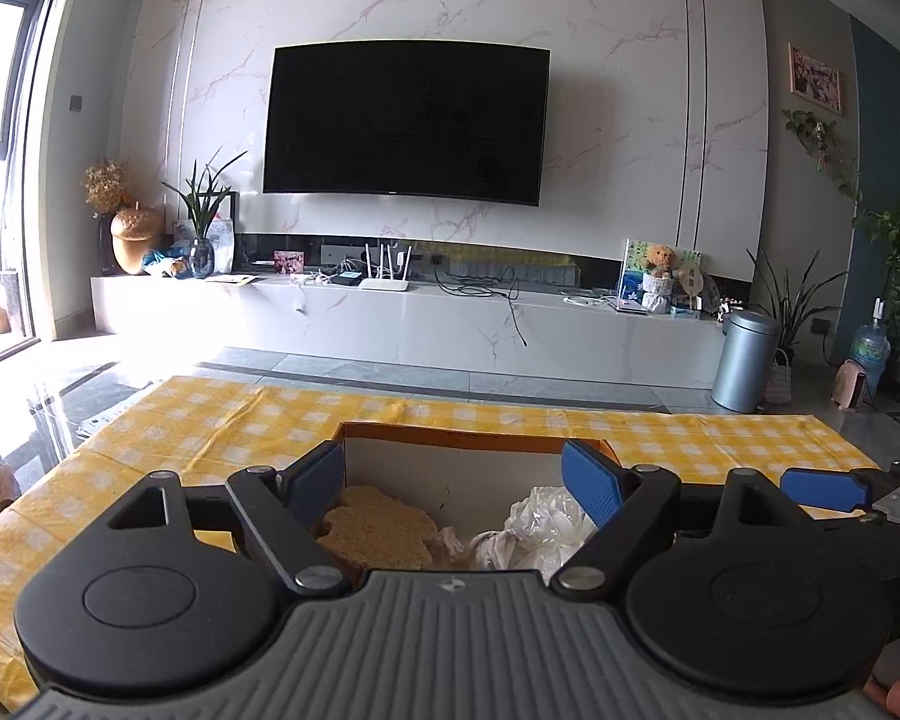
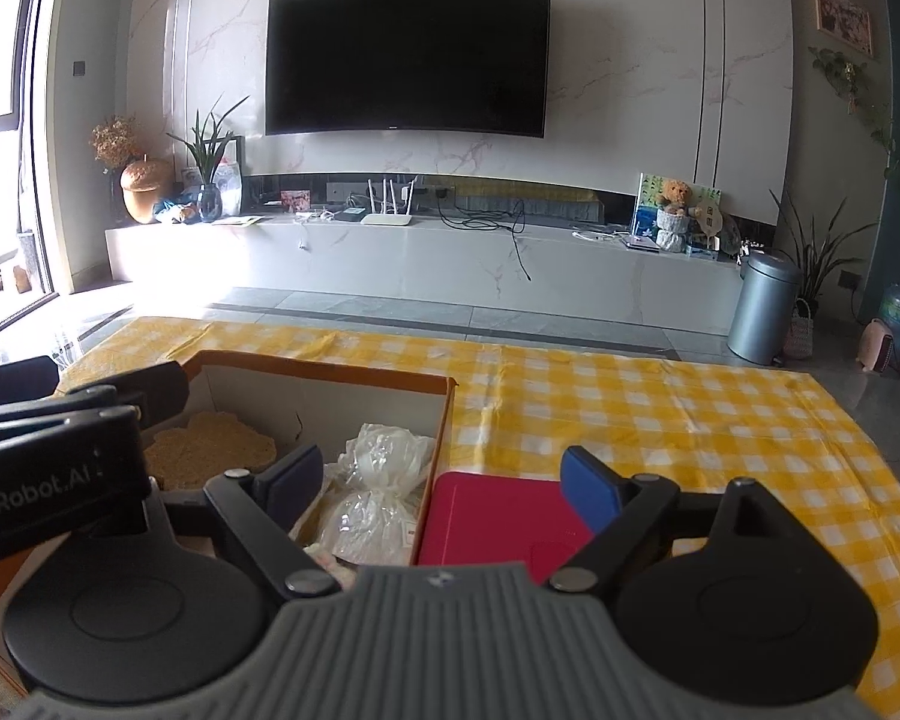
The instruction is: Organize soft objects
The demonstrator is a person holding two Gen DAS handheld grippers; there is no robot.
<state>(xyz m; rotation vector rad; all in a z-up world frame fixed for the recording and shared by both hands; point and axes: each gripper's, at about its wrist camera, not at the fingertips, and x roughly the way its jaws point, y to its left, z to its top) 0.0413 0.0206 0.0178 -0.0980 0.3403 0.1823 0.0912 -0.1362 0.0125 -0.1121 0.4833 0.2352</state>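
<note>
An open cardboard box (image 2: 330, 375) with an orange rim stands on the yellow checked tablecloth (image 2: 630, 396). Inside lie a tan cookie-shaped soft pad (image 2: 210, 447) at the left and a crumpled clear plastic bag (image 2: 378, 480) at the right; both also show in the left wrist view, the pad (image 1: 372, 525) and the bag (image 1: 546, 519). A red flat item (image 2: 492, 516) lies just right of the box. My left gripper (image 1: 456, 480) is open and empty above the box. My right gripper (image 2: 444, 477) is open and empty over the box's right wall and the red item.
Beyond the table's far edge are grey floor tiles, a white TV bench (image 2: 426, 252) with a router and cables, and a wall TV (image 2: 408, 57). A grey bin (image 2: 762, 306) and plants stand at the right. A window is at the left.
</note>
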